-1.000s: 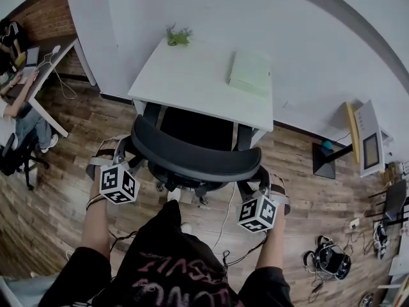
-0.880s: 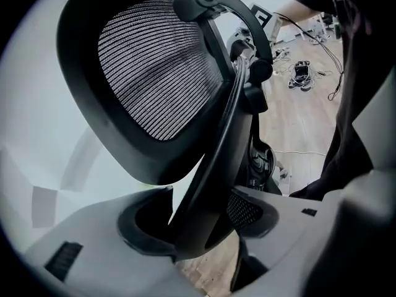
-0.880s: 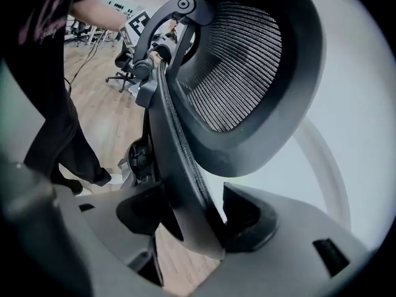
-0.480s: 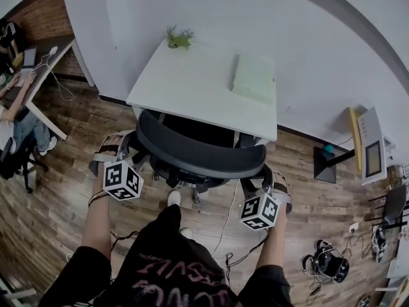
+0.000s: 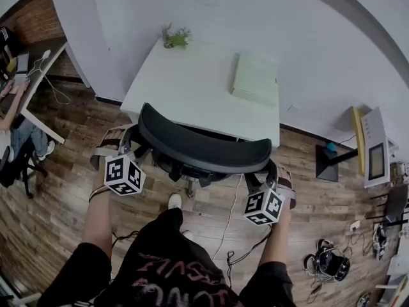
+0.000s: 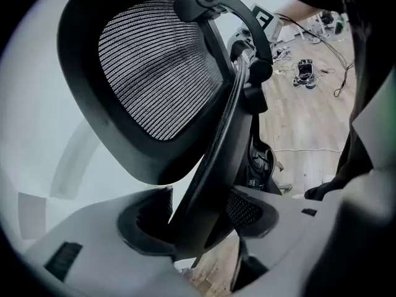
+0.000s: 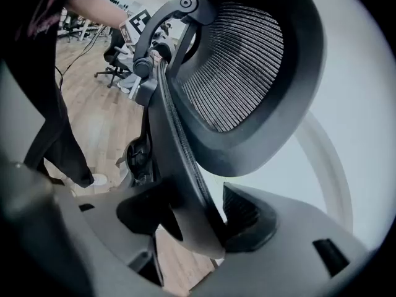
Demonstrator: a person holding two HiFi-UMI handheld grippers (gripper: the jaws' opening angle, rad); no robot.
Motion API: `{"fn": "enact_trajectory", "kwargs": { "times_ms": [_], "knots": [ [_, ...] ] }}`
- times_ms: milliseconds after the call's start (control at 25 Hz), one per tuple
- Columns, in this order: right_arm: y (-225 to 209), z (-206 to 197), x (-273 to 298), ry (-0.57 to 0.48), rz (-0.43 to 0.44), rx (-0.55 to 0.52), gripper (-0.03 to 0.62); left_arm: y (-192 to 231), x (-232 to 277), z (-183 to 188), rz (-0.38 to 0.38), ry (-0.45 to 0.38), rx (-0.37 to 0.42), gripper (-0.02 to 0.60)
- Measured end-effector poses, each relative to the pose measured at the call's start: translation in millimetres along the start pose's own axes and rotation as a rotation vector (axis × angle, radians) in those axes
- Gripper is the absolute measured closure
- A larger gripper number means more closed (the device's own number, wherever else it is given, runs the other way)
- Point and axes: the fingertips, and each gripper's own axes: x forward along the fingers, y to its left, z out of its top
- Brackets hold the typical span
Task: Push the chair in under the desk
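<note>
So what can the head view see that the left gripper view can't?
Only the head view shows the white desk with its plant and pale green book. Only the left gripper view shows the mesh up close and the left hand-held gripper with jaws shut on the chair. Both show the chair and wooden floor.

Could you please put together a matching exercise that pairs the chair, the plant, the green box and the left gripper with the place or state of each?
Things:
1. chair
2. plant
3. green box
4. left gripper

Places or states:
A. far left corner of the desk
B. shut on the chair's frame
C. right part of the desk top
D. at the desk's near edge

Pairs: 1-D, 2-A, 3-C, 4-B
</note>
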Motion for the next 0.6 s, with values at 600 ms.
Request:
{"fn": "enact_trajectory", "kwargs": {
  "times_ms": [600],
  "knots": [
    [-46.0,-16.3,47.2,0.032,-0.038,0.000,0.319,32.7,54.9,21.2,0.009,-0.029,0.006,0.307]
  ]
}}
